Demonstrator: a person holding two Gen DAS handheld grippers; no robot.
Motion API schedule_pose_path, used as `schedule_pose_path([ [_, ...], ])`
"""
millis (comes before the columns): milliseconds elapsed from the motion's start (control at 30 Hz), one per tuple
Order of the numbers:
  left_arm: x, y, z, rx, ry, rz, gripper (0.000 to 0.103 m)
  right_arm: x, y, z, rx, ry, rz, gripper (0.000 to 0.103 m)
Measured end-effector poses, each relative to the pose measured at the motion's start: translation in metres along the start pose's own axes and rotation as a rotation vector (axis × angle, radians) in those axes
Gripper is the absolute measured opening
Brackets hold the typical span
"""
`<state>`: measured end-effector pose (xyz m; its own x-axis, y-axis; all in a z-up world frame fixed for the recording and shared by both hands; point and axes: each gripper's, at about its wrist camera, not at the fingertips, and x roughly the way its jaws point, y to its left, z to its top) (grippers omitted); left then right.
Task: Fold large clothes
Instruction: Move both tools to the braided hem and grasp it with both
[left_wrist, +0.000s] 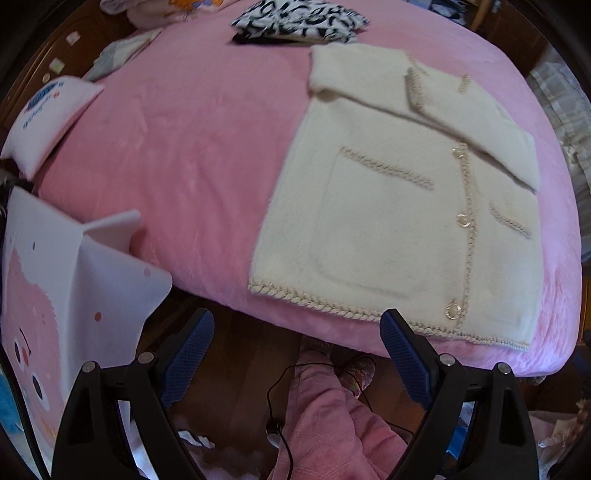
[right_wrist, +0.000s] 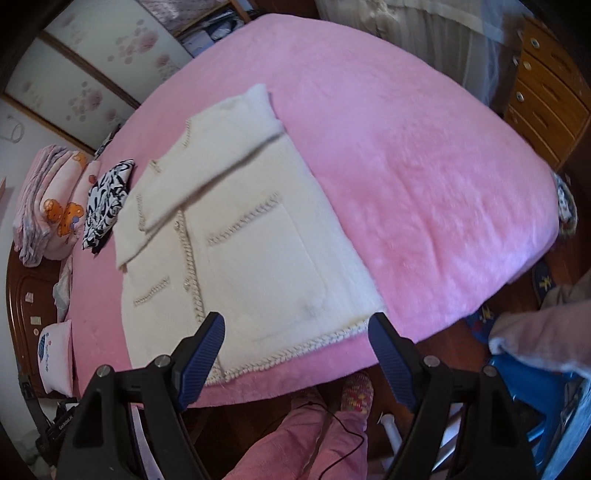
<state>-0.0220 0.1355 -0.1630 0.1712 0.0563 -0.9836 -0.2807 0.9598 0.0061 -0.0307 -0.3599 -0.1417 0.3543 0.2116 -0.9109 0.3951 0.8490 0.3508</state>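
Note:
A cream fluffy cardigan (left_wrist: 399, 206) with braided trim, buttons and two pockets lies flat on the pink bed (left_wrist: 192, 147), both sleeves folded across its chest. Its hem lies along the bed's near edge. My left gripper (left_wrist: 297, 350) hangs open over the floor just off that edge, its right finger near the lowest button, nothing between the blue pads. In the right wrist view the same cardigan (right_wrist: 236, 236) lies left of centre on the pink bed (right_wrist: 424, 166). My right gripper (right_wrist: 297, 350) is open above the hem, empty.
A folded black-and-white garment (left_wrist: 299, 20) lies beyond the cardigan. A white pillow (left_wrist: 48, 122) and a pink cartoon sheet (left_wrist: 55, 295) sit at left. Stacked pink bedding (right_wrist: 51, 199) is by the headboard, a wooden dresser (right_wrist: 546, 92) at right. A person's pink trouser legs (left_wrist: 332, 417) stand below.

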Motion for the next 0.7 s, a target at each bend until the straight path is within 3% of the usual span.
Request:
schedule_pose_path([
  [200, 0.041, 0.024, -0.001, -0.085, 0.086, 0.044, 0.09, 0.028, -0.02, -0.009, 0.067, 0.059, -0.033, 0.08],
  [433, 0.081, 0.047, 0.006, -0.188, 0.169, 0.036, 0.09, 0.066, -0.042, -0.011, 0.17, 0.128, -0.061, 0.08],
  [700, 0.113, 0.062, 0.018, -0.287, 0.234, 0.013, 0.09, 0.104, -0.058, -0.006, 0.23, 0.15, -0.097, 0.08],
])
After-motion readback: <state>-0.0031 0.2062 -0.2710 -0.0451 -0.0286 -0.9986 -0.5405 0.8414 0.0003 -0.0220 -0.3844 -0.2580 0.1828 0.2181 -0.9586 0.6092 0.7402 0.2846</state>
